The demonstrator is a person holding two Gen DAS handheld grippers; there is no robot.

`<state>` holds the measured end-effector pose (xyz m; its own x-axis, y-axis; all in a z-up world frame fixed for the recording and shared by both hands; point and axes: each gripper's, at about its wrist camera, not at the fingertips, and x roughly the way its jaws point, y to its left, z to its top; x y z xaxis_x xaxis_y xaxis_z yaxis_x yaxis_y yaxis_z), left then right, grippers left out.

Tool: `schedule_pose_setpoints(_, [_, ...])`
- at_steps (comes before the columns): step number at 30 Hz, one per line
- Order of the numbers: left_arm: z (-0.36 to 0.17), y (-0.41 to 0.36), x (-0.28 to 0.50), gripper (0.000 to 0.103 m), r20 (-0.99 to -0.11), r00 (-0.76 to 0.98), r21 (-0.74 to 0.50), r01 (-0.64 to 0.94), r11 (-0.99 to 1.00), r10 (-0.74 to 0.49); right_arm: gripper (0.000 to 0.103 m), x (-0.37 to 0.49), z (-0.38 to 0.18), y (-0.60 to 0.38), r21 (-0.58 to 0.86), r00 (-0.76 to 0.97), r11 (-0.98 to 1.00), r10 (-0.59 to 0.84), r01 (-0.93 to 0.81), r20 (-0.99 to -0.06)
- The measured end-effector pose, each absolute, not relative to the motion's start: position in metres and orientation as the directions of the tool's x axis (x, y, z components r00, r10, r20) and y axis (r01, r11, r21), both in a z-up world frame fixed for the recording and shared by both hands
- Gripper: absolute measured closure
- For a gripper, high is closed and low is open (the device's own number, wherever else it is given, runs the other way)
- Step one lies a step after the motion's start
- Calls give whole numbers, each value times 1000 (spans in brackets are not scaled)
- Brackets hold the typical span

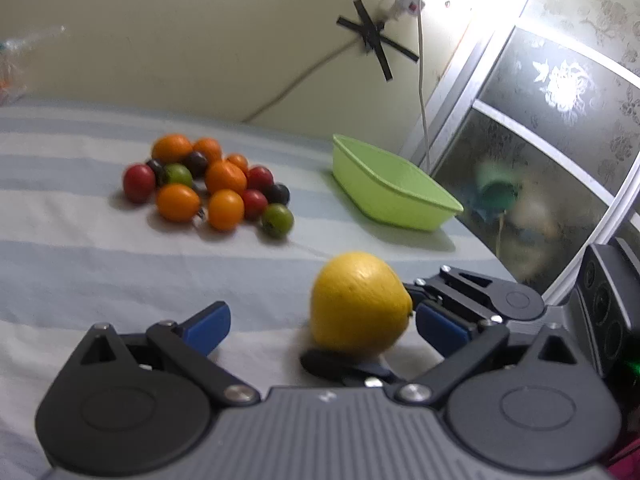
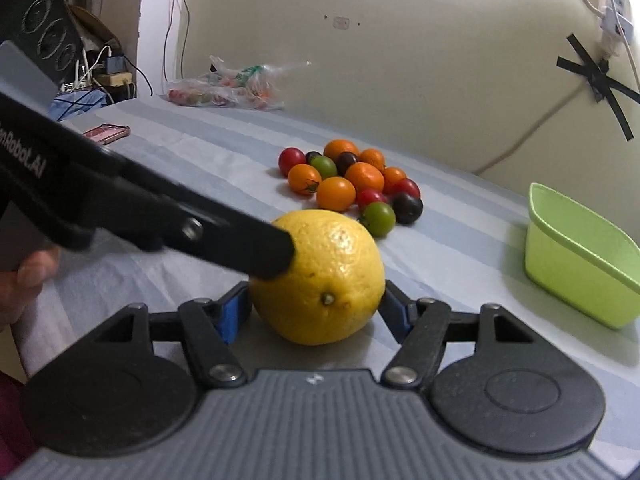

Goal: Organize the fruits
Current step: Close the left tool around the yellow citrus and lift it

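Both blue pads of the right gripper [image 2: 316, 312] hug the lemon [image 2: 320, 276] resting on the striped cloth [image 2: 460, 248], stem end facing the camera, left gripper [image 1: 320, 324] wide open alongside, green tub [image 2: 580, 256] off right.

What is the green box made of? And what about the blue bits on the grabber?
The green tub looks like plastic: one even lime colour, thin smooth walls, a rolled rim and a soft sheen. The blue pads on the right gripper look like matte rubber or soft plastic; the pictures cannot settle which. The yellow lemon between them has real-looking dimpled peel.
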<state>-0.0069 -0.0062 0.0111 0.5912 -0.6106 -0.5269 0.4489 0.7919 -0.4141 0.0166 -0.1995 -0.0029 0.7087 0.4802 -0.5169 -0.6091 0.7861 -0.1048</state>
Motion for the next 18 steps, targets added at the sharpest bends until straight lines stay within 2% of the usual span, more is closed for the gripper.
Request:
schedule_pose_setpoints(2, [7,-12,-4,20,-549,555,-429,455,780,-625,36,17,-4,-200,-102,707,782,490,-615,-510])
schedule_pose_setpoints(4, [6,-20,-2,28,-555,548,-420,464,780,-626,36,19,-4,-201,-91,706,782,498,-616,-504])
schedule_pose_setpoints(5, [8,-25,-2,38,-559,540,-409,481,776,-629,36,18,-3,-202,-85,705,780,504,-619,-499])
schedule_pose_setpoints(10, [25,-45,6,38,-548,548,-370,519,771,-632,36,16,3,-209,-147,760,793,487,-591,-430])
schedule_pose_setpoints(13, [39,-58,20,38,-520,554,-364,544,756,-650,36,28,13,-224,-126,790,823,471,-554,-392])
schedule_pose_setpoints(18, [62,-95,52,37,-488,552,-336,596,729,-676,36,52,27,-245,-184,859,863,399,-470,-321])
